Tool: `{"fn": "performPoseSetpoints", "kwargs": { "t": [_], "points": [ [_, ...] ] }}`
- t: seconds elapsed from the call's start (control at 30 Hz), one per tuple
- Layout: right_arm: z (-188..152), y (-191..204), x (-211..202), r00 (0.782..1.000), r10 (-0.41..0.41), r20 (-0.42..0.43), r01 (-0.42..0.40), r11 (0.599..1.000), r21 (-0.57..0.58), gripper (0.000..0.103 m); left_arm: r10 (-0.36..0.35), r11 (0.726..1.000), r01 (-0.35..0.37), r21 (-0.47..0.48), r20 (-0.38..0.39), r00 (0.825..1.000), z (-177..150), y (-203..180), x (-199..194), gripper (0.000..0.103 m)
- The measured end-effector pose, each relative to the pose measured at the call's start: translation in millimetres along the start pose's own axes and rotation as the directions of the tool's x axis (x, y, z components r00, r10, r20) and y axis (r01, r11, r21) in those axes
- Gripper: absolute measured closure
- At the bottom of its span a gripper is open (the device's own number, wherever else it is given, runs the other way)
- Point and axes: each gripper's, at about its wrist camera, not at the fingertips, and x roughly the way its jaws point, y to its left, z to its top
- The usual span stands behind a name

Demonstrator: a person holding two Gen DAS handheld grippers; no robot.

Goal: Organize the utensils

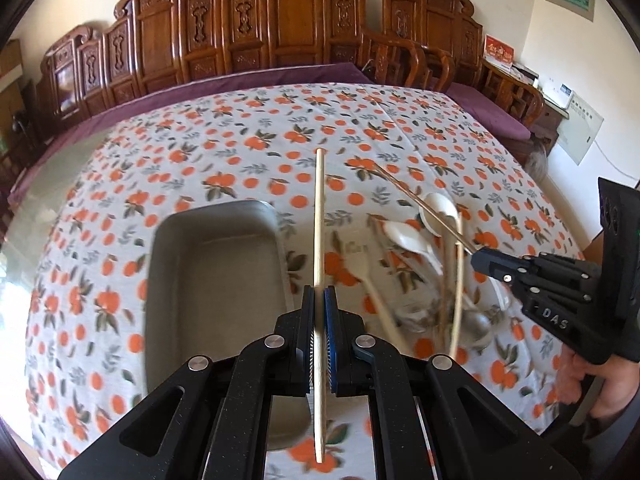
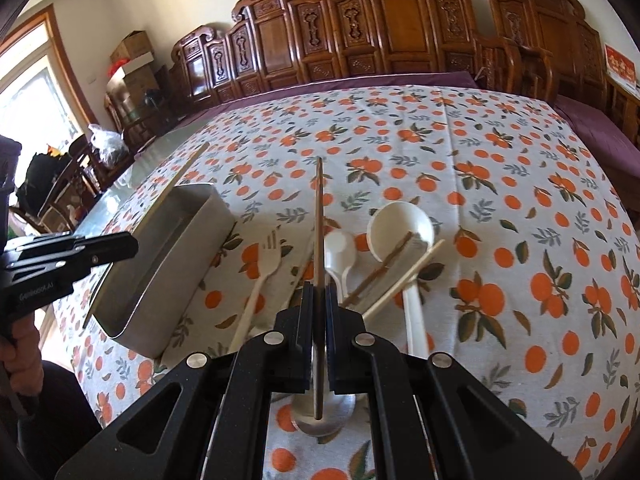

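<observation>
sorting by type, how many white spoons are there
2: the large spoon lies right of the fork; the small spoon lies between them. More may be hidden.

We read "DAS" in pale letters on the right hand-held gripper [image 1: 478, 259]. The left hand-held gripper [image 2: 134, 245] carries a small white brand word, too blurred for us to spell out.

Table [image 2: 500, 152] was covered in orange-print cloth; metal tray [image 2: 160, 280], fork [image 2: 260, 272], white spoons [image 2: 400, 232], chopsticks [image 2: 400, 280] were laid on it
</observation>
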Motion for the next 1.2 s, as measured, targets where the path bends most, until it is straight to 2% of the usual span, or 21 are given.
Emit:
{"fn": "performPoseSetpoints", "kwargs": {
  "t": [0.2,0.43,0.7,0.93,1.2],
  "points": [
    [1,20,8,1.0,0.009,-0.006,-0.01,0.999,-0.039,0.097,-0.002,1.0,0.002,0.005,0.01,1.0,-7,28,1,0.099],
    [6,41,12,1.0,0.026,0.009,-0.026,0.997,-0.07,0.097,-0.016,0.998,0.016,-0.057,-0.014,1.0,-23,57,16,0.099],
    [10,64,8,0.997,0.072,0.031,-0.069,0.992,-0.102,0.097,0.012,0.999,-0.013,-0.033,-0.05,0.999,-31,65,28,0.099],
    [6,83,10,0.995,0.1,0.019,-0.097,0.986,-0.133,0.096,0.035,0.997,-0.04,-0.061,-0.073,0.997,-29,77,39,0.099],
    [-2,100,8,0.993,0.114,0.01,-0.112,0.983,-0.144,0.096,0.055,0.995,-0.059,-0.083,-0.042,0.998,-25,87,31,0.098]
  ]
}}
